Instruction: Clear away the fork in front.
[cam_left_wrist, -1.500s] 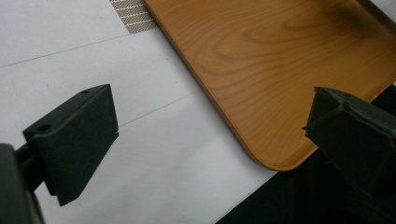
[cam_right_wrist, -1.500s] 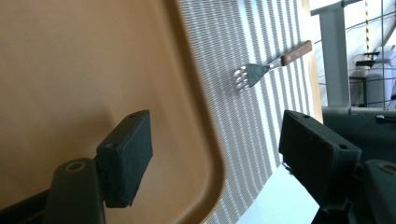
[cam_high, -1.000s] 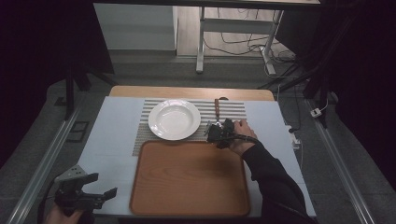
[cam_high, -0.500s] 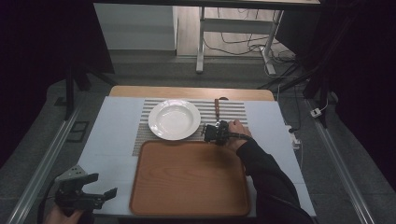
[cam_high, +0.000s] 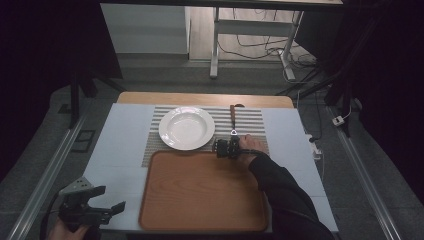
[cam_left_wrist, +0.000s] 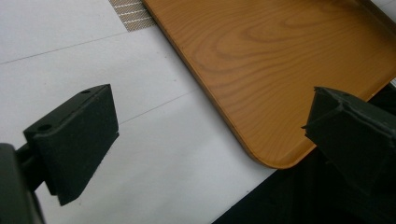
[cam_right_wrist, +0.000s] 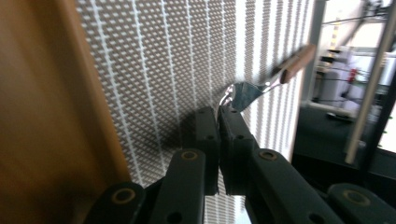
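In the high view, a white-covered desk (cam_high: 120, 145) carries a grey-and-white striped woven placemat (cam_high: 250, 120), a round white ceramic plate (cam_high: 186, 128) on the mat's left half, and a large rounded-corner brown wooden tray (cam_high: 200, 190) just in front of the mat. A piece of cutlery with a brown wooden handle (cam_high: 233, 118) lies on the mat right of the plate, pointing away from the person. The right claw (cam_high: 223, 148) sits at the mat's near edge, just beside the tray's far right corner, held by a hand in a dark sleeve. The left claw (cam_high: 107, 212) hovers off the desk's near left corner. In the left gripper view, its jaws stand wide apart with nothing between them, over the white desk surface and the tray's rounded corner. In the right gripper view, the jaws are pressed together, with the metal end of the cutlery at their tips; whether they actually pinch it cannot be told. The handle slants away over the mat, and the tray edge runs along the left.
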